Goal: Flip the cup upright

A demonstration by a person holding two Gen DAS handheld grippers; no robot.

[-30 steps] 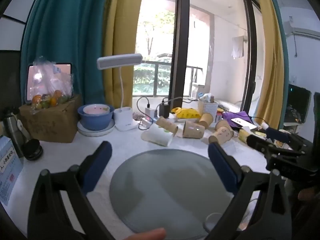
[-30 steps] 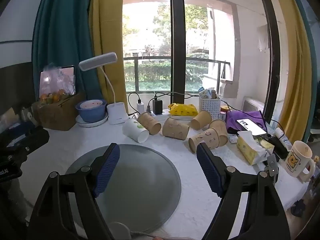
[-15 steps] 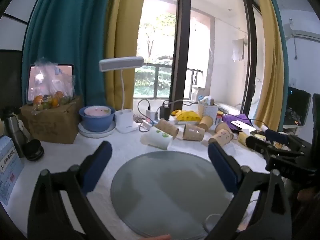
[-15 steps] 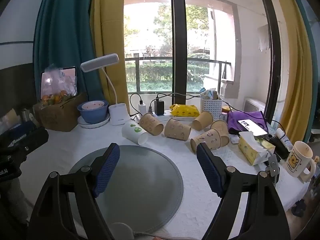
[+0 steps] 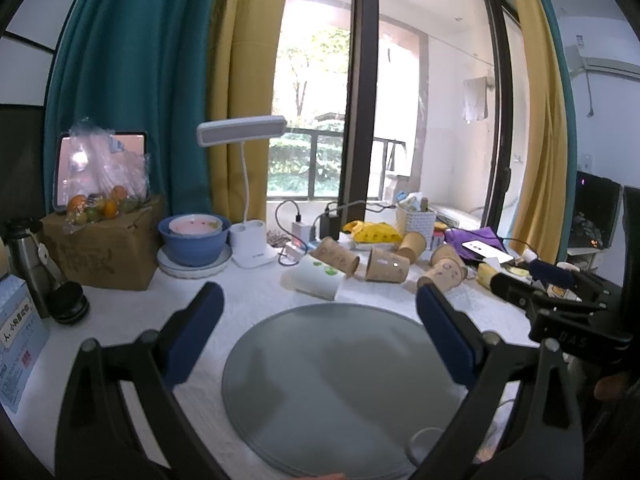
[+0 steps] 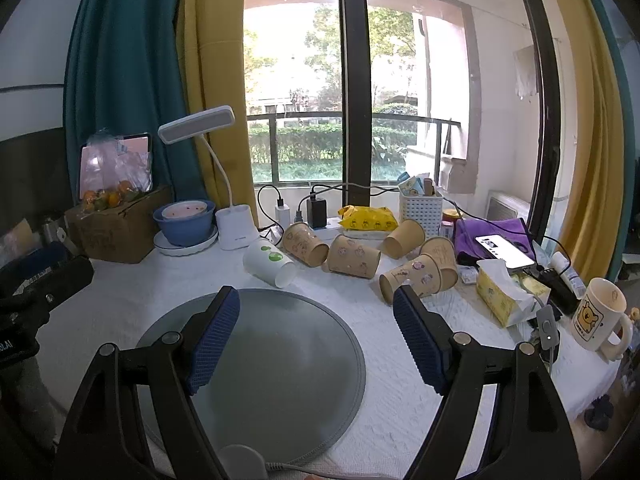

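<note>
Several paper cups lie on their sides at the back of the white table. A white cup with green dots lies nearest, just behind the round grey mat. Brown cups lie to its right. My left gripper is open and empty above the mat. My right gripper is open and empty above the mat too, well short of the cups.
A white desk lamp, a blue bowl on a plate and a cardboard box stand at the back left. A tissue box, phone on purple cloth and a bear mug are on the right.
Both views have shifted slightly, so the cups sit a little lower and closer. Both grippers stay open and nothing on the table has moved.
</note>
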